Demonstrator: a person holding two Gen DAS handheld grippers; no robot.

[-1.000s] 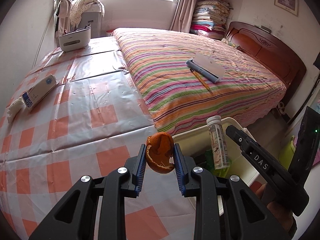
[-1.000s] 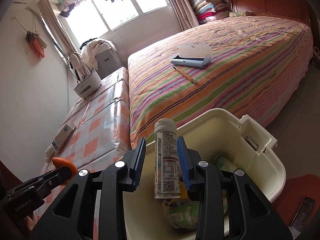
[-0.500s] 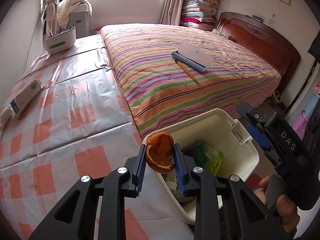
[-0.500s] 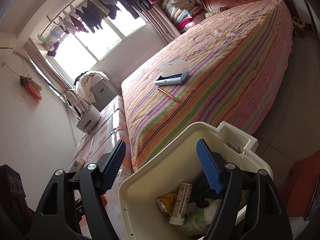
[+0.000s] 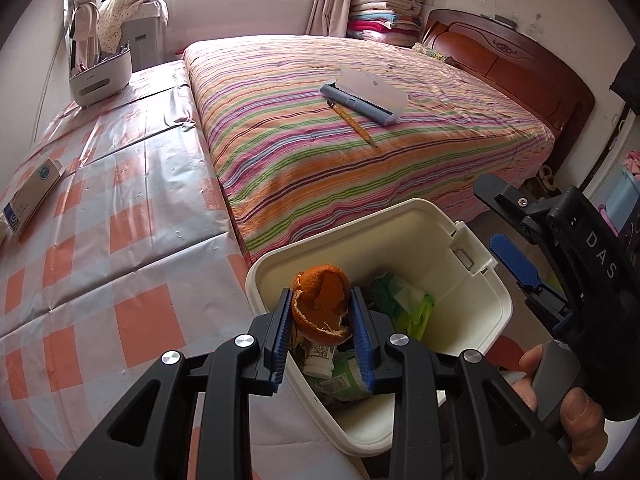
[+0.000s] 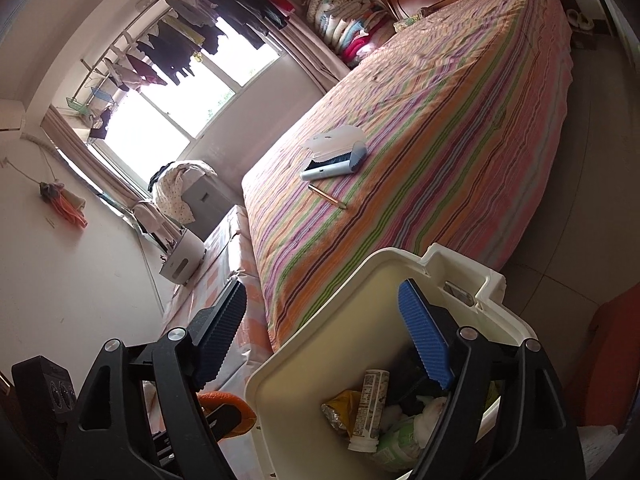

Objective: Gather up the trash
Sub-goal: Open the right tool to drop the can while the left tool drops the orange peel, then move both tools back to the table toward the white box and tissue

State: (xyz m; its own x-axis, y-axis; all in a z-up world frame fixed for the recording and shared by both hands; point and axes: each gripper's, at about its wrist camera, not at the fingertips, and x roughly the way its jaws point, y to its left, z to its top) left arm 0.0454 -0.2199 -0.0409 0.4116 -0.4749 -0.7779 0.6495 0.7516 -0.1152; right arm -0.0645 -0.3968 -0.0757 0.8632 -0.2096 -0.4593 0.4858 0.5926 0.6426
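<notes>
My left gripper (image 5: 322, 320) is shut on an orange peel (image 5: 320, 304) and holds it over the near left part of the cream waste bin (image 5: 460, 236). The bin holds a white labelled bottle (image 6: 370, 412), green wrappers (image 5: 404, 304) and other trash. My right gripper (image 6: 324, 340) is open and empty above the bin (image 6: 320, 320); it also shows at the right of the left wrist view (image 5: 516, 240). The orange peel shows at the lower left of the right wrist view (image 6: 228, 402).
The bin stands beside a checked orange-and-white tablecloth (image 5: 100, 240) and the foot of a striped bed (image 5: 340, 152). On the bed lie a pencil (image 5: 352, 124) and a blue-grey case (image 5: 364, 96). A blue-and-white carton (image 5: 32, 196) and a white holder (image 5: 100, 76) are on the table.
My left gripper has carried the orange peel from the table edge to over the bin. My right gripper let the white bottle drop into the bin, opened wide and tilted.
</notes>
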